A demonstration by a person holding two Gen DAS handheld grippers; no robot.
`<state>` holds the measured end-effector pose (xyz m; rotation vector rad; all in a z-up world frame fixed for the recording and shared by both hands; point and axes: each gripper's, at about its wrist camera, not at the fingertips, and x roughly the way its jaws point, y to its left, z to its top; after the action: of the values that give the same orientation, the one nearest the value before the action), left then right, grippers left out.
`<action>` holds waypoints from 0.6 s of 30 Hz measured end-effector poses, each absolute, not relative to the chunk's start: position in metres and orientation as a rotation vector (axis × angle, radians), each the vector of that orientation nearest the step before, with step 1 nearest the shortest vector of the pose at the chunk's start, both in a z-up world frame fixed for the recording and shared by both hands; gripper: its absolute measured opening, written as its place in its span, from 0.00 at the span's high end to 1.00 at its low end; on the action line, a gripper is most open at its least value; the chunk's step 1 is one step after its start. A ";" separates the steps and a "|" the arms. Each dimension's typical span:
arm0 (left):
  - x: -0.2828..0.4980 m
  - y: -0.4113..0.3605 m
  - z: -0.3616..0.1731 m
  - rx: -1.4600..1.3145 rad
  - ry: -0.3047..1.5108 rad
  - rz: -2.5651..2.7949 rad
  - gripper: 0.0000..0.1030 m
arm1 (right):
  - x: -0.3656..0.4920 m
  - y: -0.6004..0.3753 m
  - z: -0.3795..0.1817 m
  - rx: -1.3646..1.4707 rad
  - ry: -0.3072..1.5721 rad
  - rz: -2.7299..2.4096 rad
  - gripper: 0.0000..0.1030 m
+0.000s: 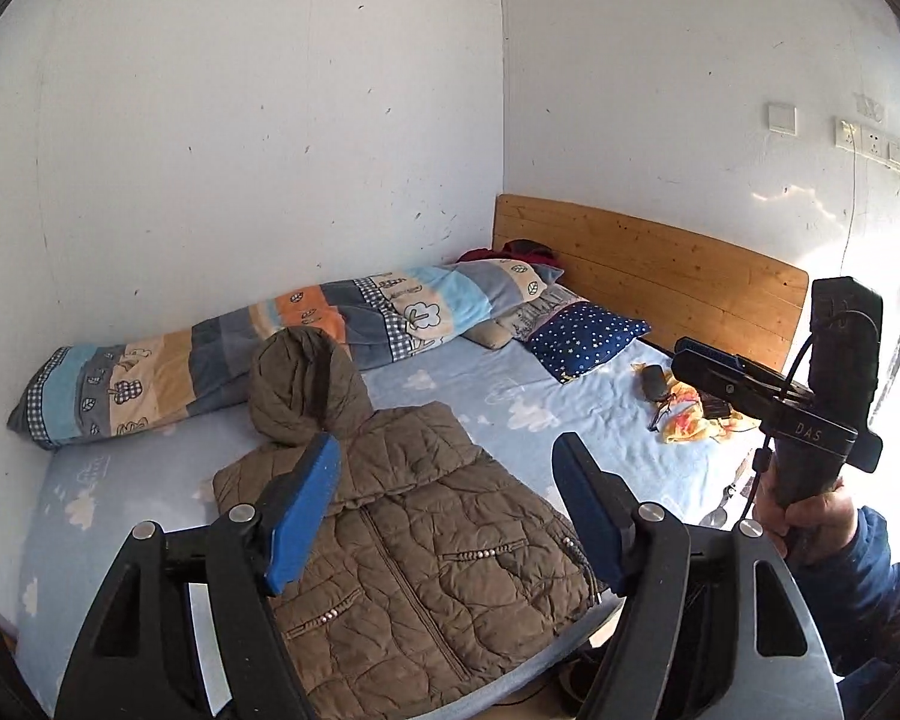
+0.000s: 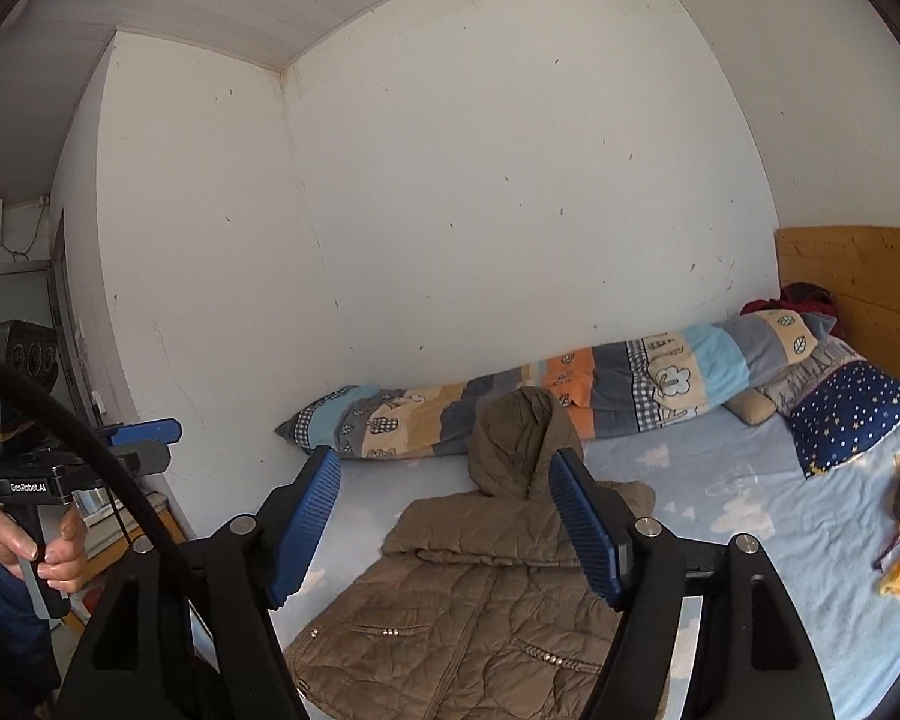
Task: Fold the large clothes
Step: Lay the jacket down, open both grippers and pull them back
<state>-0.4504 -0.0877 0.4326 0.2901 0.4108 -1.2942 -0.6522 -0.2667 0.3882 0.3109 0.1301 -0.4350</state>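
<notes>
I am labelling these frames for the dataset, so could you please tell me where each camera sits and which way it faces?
Left wrist view: on the left gripper, open above the brown hooded jacket, facing the wooden headboard; the right gripper and right hand show.
Right wrist view: on the right gripper, open above the jacket, facing the side wall; the left gripper and left hand show.
Both share the jacket, rolled quilt, starry pillow and blue sheet.

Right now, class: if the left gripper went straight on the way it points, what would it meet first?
Probably the brown jacket on the bed: the open left gripper aims at its collar, though depth is unclear.
</notes>
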 end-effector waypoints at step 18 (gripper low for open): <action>-0.175 -0.225 0.351 0.216 0.742 -1.006 0.30 | -0.475 -0.437 0.376 0.416 0.492 -0.391 0.25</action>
<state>-0.1753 -0.2249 0.3509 0.2160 0.7424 -1.0057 -0.4750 -0.4370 0.3761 0.4157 0.4924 -0.3906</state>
